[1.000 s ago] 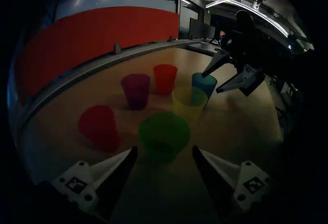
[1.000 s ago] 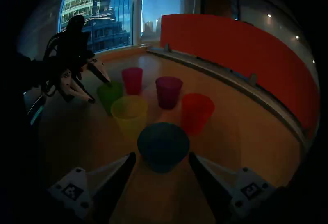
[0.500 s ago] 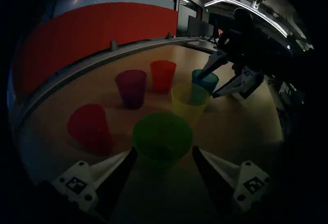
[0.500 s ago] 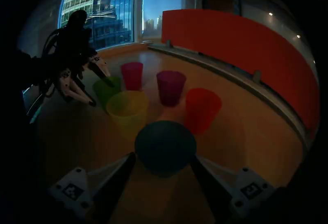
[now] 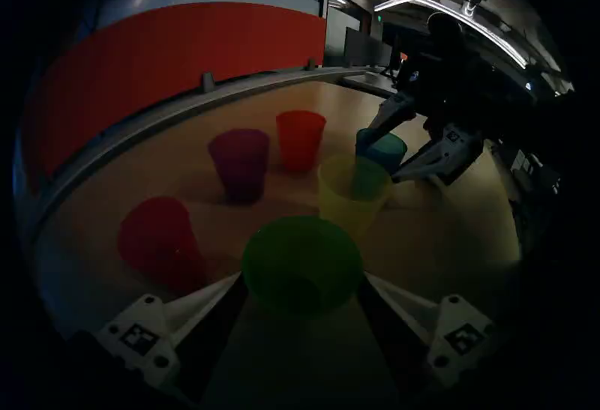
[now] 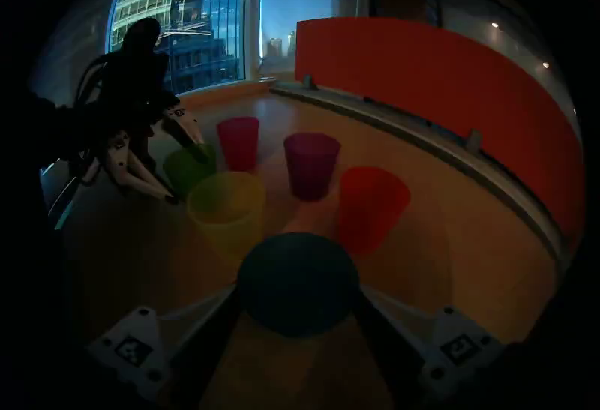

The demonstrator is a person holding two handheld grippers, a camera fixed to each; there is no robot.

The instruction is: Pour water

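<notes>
Several coloured plastic cups stand close together on a wooden table (image 5: 450,222). In the left gripper view a green cup (image 5: 302,264) sits between the fingers of my left gripper (image 5: 301,281), which stands open around it. Behind it are a yellow cup (image 5: 351,193) and a teal cup (image 5: 382,149), with my right gripper (image 5: 381,157) straddling the teal one. In the right gripper view the teal cup (image 6: 298,282) fills the gap of my open right gripper (image 6: 298,290). Farther off, my left gripper (image 6: 187,172) flanks the green cup (image 6: 187,170). The dim light hides what the cups contain.
An orange-red cup (image 5: 300,139), a purple cup (image 5: 240,163) and a red cup (image 5: 157,241) stand beside the others. A red partition (image 5: 172,58) runs along the table's far edge. Large windows (image 6: 187,28) lie behind the person's dark arms (image 6: 127,103).
Both grippers have moved forward, toward each other. The green cup and the teal cup, earlier just ahead of the fingertips, now sit between the fingers. The cups have not shifted.
</notes>
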